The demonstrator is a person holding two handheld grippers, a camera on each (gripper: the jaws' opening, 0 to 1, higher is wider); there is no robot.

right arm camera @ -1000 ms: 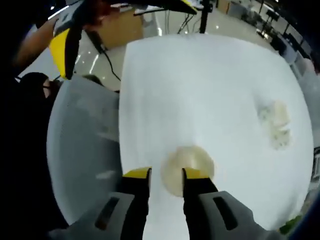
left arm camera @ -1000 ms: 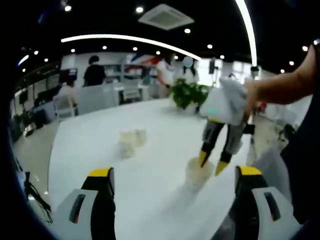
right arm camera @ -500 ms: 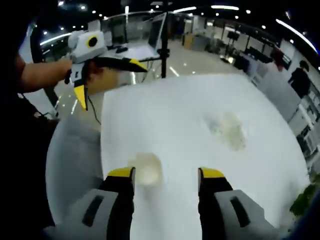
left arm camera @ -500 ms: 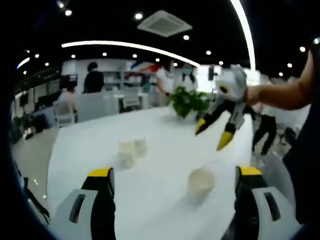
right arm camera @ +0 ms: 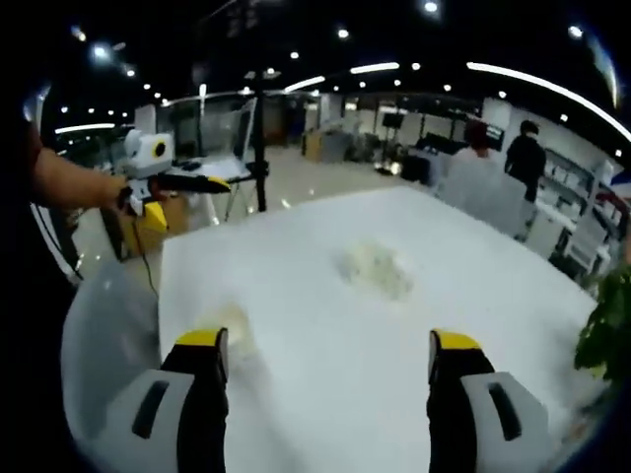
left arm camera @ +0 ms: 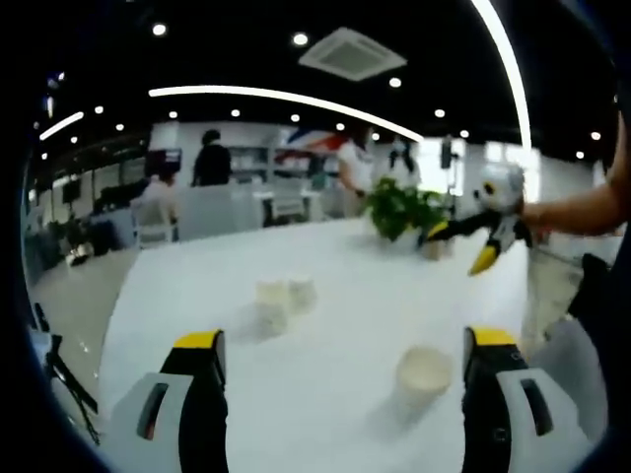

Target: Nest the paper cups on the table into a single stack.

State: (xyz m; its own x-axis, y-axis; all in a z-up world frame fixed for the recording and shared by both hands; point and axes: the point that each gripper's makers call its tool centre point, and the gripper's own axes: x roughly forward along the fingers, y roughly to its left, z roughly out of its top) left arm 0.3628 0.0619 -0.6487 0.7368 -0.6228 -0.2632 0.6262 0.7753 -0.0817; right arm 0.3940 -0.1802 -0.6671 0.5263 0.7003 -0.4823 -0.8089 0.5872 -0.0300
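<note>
- Potted plant (left arm camera: 398,209) at far end of white surface (left arm camera: 335,345), ahead & right of left gripper (left arm camera: 340,347).
- People standing (left arm camera: 211,158) in bkgd.
- Ceiling AC vent (left arm camera: 352,52) overhead.
- Chair (right arm camera: 99,335) left of right gripper (right arm camera: 320,347).

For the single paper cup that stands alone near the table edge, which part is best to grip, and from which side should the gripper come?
Grip the single paper cup at its upper wall, just under the rim, one jaw on each side. It stands upright with its mouth open upward and bare table around it, so coming from above or slightly from the side looks workable. The left gripper, open and nearest, seems the better choice.
</note>
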